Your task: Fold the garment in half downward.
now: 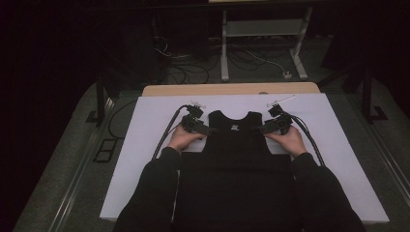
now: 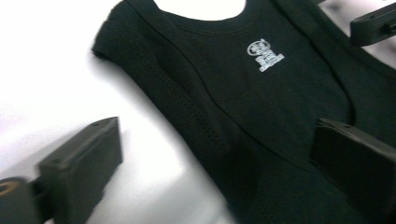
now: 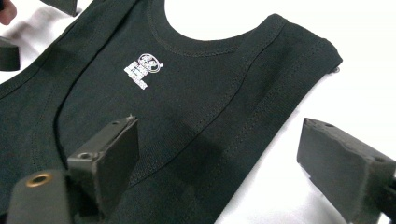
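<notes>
Tank top lies flat on the sheet covering the table, neckline away from the person. 2 grippers flank it: left gripper at its left armhole, right gripper at its right.

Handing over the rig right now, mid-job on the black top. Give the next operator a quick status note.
Left gripper: open, straddling the armhole edge of the black tank top, not pinching.
Right gripper: open, straddling the opposite armhole edge, not pinching either.
Tank top lies flat, neckline away from the person, white label showing, on the white mat.
Done: top spread out, both grippers placed at the armholes.
Left: probably close both on the fabric and fold.
</notes>
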`<action>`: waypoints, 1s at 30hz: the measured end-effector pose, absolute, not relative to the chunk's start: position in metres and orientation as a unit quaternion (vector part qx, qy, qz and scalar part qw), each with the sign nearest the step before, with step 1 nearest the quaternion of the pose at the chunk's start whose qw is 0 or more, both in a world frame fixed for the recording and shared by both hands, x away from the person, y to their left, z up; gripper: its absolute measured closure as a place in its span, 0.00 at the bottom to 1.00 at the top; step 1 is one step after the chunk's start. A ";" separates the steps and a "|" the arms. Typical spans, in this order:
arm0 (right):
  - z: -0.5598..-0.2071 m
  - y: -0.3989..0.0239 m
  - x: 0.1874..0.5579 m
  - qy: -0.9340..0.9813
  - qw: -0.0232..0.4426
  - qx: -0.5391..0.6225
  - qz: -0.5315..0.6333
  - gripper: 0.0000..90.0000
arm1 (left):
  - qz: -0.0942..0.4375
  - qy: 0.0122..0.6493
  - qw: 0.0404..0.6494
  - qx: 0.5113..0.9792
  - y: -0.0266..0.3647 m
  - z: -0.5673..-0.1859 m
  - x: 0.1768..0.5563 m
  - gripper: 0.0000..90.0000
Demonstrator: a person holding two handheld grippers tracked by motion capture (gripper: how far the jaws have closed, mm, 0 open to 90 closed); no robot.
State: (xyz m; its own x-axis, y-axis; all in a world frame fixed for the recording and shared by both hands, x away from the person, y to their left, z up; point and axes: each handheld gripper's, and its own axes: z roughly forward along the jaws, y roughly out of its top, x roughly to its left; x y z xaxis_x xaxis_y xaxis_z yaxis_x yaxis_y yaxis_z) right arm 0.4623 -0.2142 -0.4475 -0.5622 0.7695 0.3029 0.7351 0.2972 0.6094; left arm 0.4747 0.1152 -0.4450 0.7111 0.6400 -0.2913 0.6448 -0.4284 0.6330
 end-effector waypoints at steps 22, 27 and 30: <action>-0.448 -0.207 0.450 0.801 0.083 0.477 0.353 0.53 | 0.011 0.389 0.378 0.840 0.104 -0.444 0.470 0.45; -0.447 -0.203 0.446 0.805 0.079 0.470 0.352 0.66 | 0.010 0.383 0.378 0.842 0.100 -0.444 0.467 0.55; -0.446 -0.197 0.441 0.812 0.095 0.463 0.342 0.72 | 0.008 0.384 0.376 0.843 0.100 -0.445 0.467 0.64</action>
